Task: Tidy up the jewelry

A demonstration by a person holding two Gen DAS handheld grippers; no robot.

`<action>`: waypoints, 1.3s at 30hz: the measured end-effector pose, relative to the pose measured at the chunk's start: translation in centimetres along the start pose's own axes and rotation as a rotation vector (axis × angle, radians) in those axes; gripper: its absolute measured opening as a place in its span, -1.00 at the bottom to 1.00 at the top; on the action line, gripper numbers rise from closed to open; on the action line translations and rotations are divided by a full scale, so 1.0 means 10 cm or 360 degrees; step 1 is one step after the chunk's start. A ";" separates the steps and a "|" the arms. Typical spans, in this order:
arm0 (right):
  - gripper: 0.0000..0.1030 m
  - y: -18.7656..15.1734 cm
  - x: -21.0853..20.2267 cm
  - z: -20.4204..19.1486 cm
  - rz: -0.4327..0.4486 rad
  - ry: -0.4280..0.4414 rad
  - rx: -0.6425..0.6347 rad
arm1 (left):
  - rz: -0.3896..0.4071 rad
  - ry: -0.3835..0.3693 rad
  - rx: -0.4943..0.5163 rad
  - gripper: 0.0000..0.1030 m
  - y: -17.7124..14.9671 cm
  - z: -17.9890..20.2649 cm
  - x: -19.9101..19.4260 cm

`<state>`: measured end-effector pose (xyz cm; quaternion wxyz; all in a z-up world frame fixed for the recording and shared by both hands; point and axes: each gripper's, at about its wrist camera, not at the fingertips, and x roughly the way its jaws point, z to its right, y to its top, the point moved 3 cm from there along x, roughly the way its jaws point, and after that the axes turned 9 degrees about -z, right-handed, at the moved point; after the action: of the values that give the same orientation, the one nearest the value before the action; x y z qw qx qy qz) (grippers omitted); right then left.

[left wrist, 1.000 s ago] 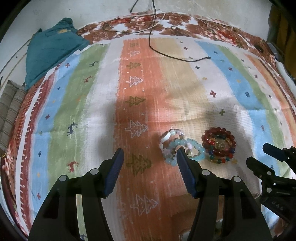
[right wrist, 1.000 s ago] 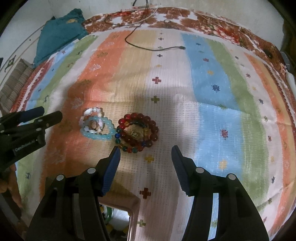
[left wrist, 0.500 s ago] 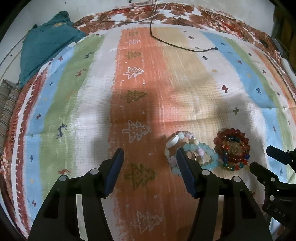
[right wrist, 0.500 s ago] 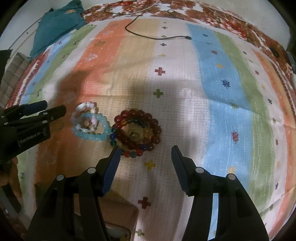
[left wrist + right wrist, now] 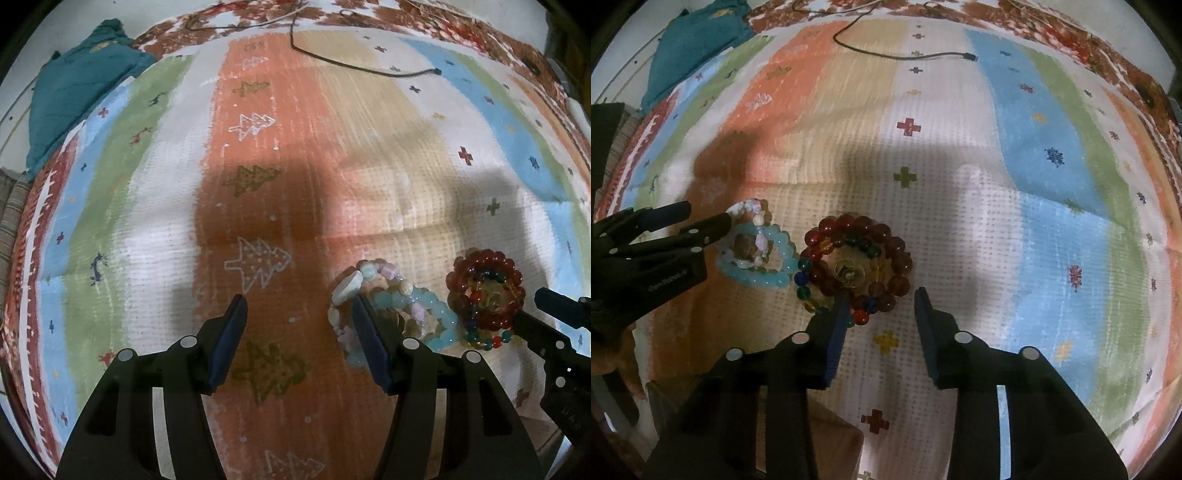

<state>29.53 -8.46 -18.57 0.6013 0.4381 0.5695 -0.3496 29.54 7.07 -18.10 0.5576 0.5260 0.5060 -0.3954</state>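
Lying on the striped cloth (image 5: 960, 229) are two heaps of bead bracelets, just beside each other. On the left sits the pale heap (image 5: 757, 254): one aqua bracelet (image 5: 432, 314) and at least one strand of mixed white, pink and shell-like beads (image 5: 354, 284); the exact count there is hard to tell. On the right sits the dark heap (image 5: 857, 258): one ring of large red beads (image 5: 484, 284), one strand of mixed blue, green, yellow and red beads (image 5: 809, 284), and a gold flower piece (image 5: 849, 275) in the middle.

Two grippers are in view. The left gripper (image 5: 299, 302) hangs low with jaws spread wide, empty, its right finger over the pale heap's near edge. The right gripper (image 5: 881, 295) is also parted and empty, its left finger at the dark heap's near rim. One black cable (image 5: 905, 55) lies far off, and one teal cloth (image 5: 74, 92) at the corner.
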 end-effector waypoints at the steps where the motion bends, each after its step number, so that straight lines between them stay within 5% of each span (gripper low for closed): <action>1: -0.40 0.01 0.01 0.00 -0.0005 0.0003 -0.0003 | 0.0004 0.0003 0.0005 0.15 0.01 0.01 0.01; 10: -0.73 0.03 0.06 -0.02 -0.0011 -0.0007 -0.0034 | 0.0007 0.0007 0.0019 0.11 0.02 0.02 0.16; 17: -0.79 0.02 0.06 -0.02 0.0009 -0.0038 -0.0068 | 0.0030 0.0042 0.0075 -0.76 -0.01 0.08 0.14; 39: -0.80 -0.08 -0.46 -0.11 0.0215 -0.0023 -0.0118 | 0.0173 -0.0131 -0.0045 -0.84 -0.21 0.06 -0.55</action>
<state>27.86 -8.13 -14.08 0.6434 0.4505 0.5468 -0.2900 26.66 5.73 -13.18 0.6061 0.5279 0.4588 -0.3788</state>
